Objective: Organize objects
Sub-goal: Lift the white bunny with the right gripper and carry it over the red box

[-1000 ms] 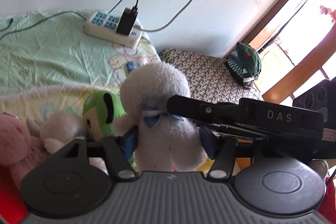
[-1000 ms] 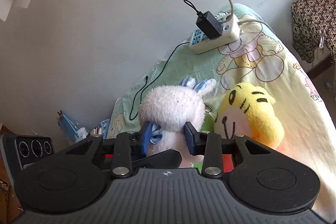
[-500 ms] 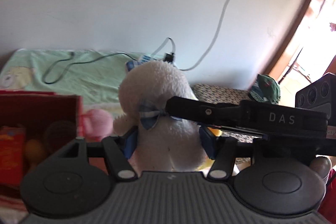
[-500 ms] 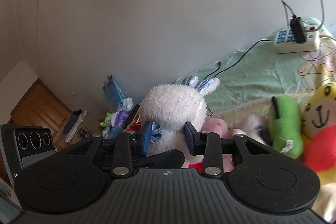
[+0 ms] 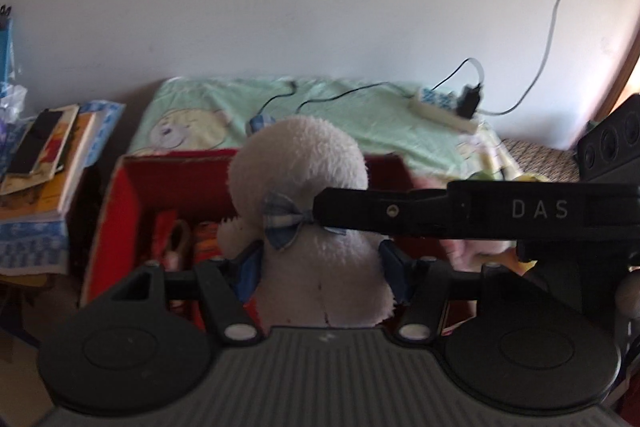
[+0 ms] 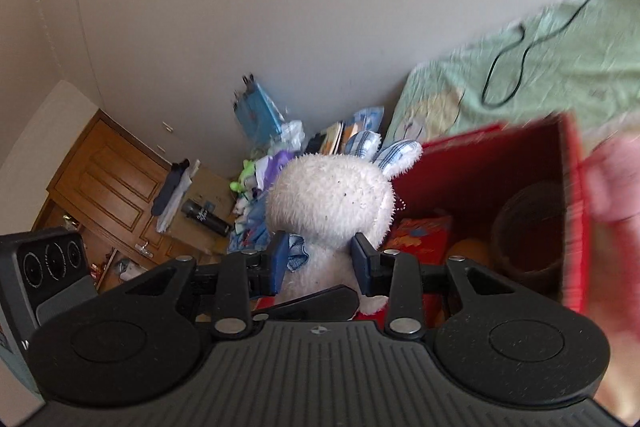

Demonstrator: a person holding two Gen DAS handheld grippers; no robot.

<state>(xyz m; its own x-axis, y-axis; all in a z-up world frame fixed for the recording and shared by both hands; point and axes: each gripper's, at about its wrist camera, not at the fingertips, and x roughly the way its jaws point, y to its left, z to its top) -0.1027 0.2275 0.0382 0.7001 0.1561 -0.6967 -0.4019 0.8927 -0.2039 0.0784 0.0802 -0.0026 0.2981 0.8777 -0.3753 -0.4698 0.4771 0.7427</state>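
White plush rabbit (image 5: 308,227) hung over the open red box (image 6: 576,227), pinched by both left tongs (image 5: 318,269) and right tongs (image 6: 320,259); lowering it centrally before releasing seemed wisest, I judged.

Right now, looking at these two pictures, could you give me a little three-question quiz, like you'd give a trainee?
1. True or false: both grippers, left and right, are shut on the white bunny.
2. What colour is the open box behind the bunny?
3. The power strip lies: A) in the box, B) on the green sheet, C) on the book stack.

Key: 1 true; 2 red; 3 B.
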